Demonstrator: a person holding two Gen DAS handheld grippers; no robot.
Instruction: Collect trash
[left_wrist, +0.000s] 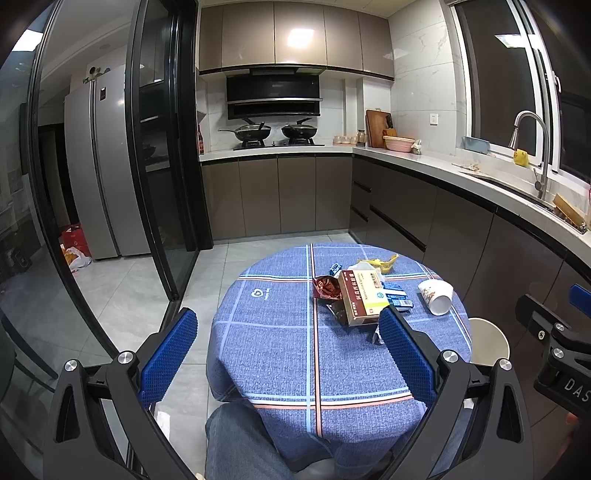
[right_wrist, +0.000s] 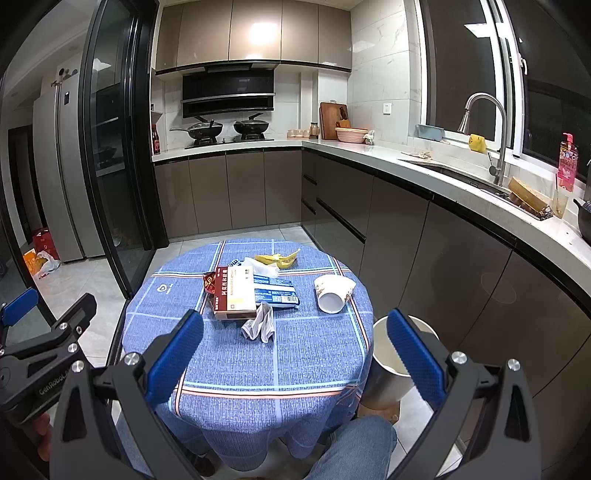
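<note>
A round table with a blue checked cloth (left_wrist: 280, 350) (right_wrist: 229, 362) holds a pile of trash: a red and yellow cardboard box (left_wrist: 360, 295) (right_wrist: 234, 291), a dark red snack wrapper (left_wrist: 325, 288), a blue packet (right_wrist: 279, 291), a banana peel (right_wrist: 277, 258), crumpled paper (right_wrist: 260, 323) and a tipped paper cup (left_wrist: 436, 295) (right_wrist: 332, 291). A white bin (left_wrist: 487, 341) (right_wrist: 391, 369) stands on the floor at the table's right. My left gripper (left_wrist: 288, 354) and right gripper (right_wrist: 295, 354) are both open and empty, held above the table's near side.
Kitchen counters with grey cabinets (right_wrist: 406, 229) run along the back and right, with a sink and faucet (right_wrist: 491, 140). A glass sliding door (left_wrist: 162, 166) and a fridge (left_wrist: 99, 166) stand at the left. My jeans-clad knees (left_wrist: 240, 443) are under the table's near edge.
</note>
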